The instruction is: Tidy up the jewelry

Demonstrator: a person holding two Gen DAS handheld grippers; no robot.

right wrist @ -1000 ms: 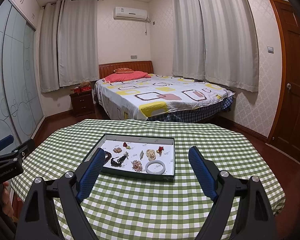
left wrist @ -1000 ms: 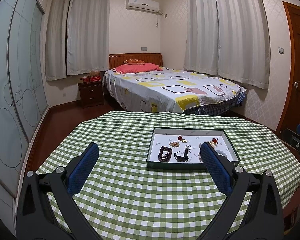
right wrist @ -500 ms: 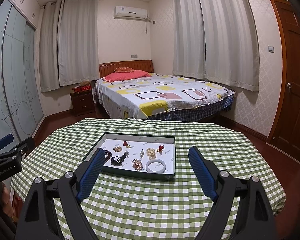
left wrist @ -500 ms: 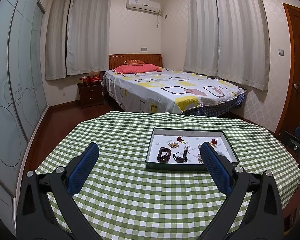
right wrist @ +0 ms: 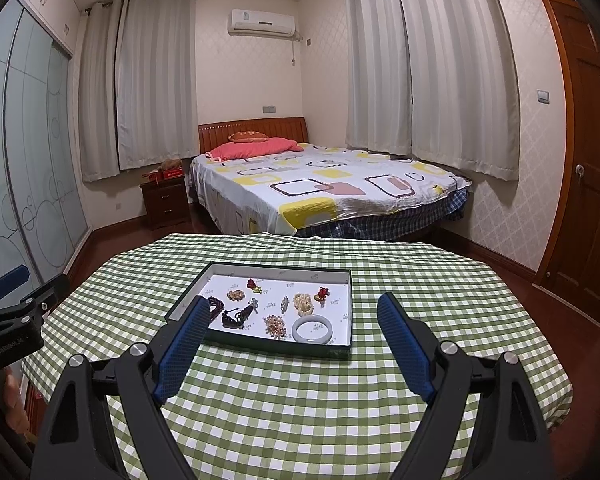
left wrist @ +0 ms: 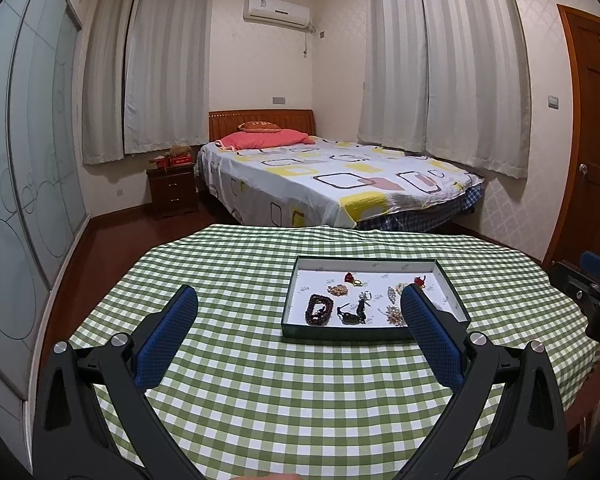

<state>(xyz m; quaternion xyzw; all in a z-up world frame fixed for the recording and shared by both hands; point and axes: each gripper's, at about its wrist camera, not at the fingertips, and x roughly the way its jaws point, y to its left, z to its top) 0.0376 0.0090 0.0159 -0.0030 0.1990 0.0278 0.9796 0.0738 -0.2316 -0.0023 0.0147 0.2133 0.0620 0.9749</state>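
Observation:
A shallow dark green tray (left wrist: 340,335) (right wrist: 276,346) with a white floor sits on the green checked table. It holds several jewelry pieces: a dark bead bracelet (left wrist: 320,309) (right wrist: 217,304), a white bangle (right wrist: 313,329), a black pendant (right wrist: 236,317), pale bead clusters (right wrist: 303,303), red charms (left wrist: 351,278). My left gripper (left wrist: 298,300) is open and empty, above the table short of the tray. My right gripper (right wrist: 294,308) is open and empty, above the table before the tray.
The checked tablecloth (left wrist: 260,380) covers the round table, edges dropping off left and right. A bed (left wrist: 332,180) and a nightstand (left wrist: 174,192) stand beyond. The other gripper shows at the right edge in the left wrist view (left wrist: 592,292) and at the left edge in the right wrist view (right wrist: 12,320).
Both views have shifted only slightly; the tray sits a little farther off. Both grippers stay open and empty.

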